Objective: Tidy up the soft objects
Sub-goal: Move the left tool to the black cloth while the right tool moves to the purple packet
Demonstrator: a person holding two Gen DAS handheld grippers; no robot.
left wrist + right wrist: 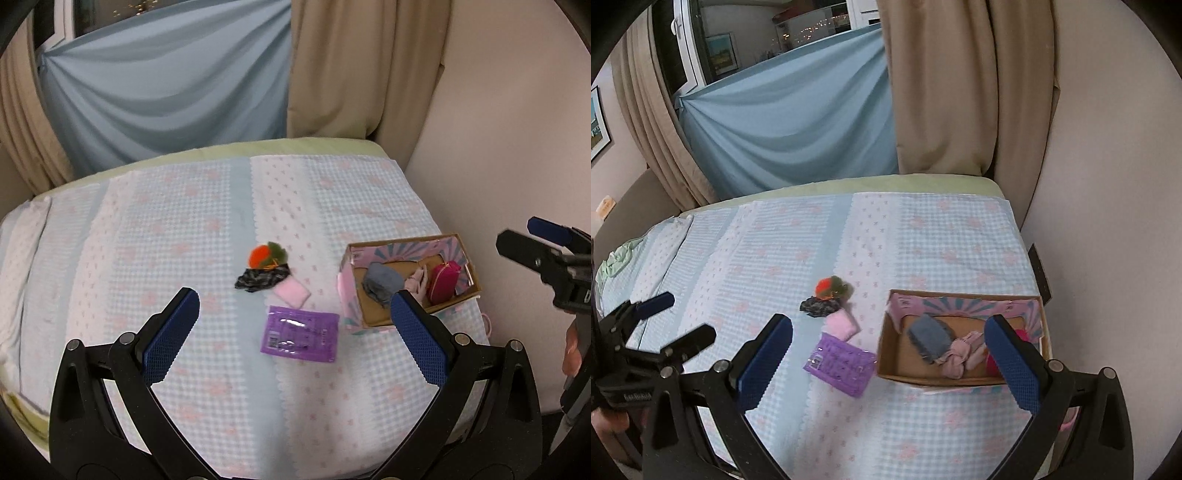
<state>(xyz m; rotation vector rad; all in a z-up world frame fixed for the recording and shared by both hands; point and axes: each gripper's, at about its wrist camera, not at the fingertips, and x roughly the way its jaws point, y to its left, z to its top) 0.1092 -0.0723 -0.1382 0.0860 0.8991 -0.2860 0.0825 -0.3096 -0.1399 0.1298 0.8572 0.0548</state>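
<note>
- The left gripper (pixel 295 325) is hovering over the bed (pixel 166 229), its fingers (pixel 173 332) spread wide and gripping nothing.
- An orange-and-green pompom (pixel 266 254) is touching a dark scrunchie (pixel 261 279); a pink pad (pixel 291 291) is lying just beside it, with a purple packet (pixel 300 334) nearer the camera.
- The box (pixel 886 347) is sitting on the bed's right, holding a grey cloth (pixel 929 338), a pink cloth (pixel 962 356) and a magenta pouch (pixel 443 280).
- The right gripper (pixel 888 363) is hanging wide open and empty, just in front of the box.
</note>
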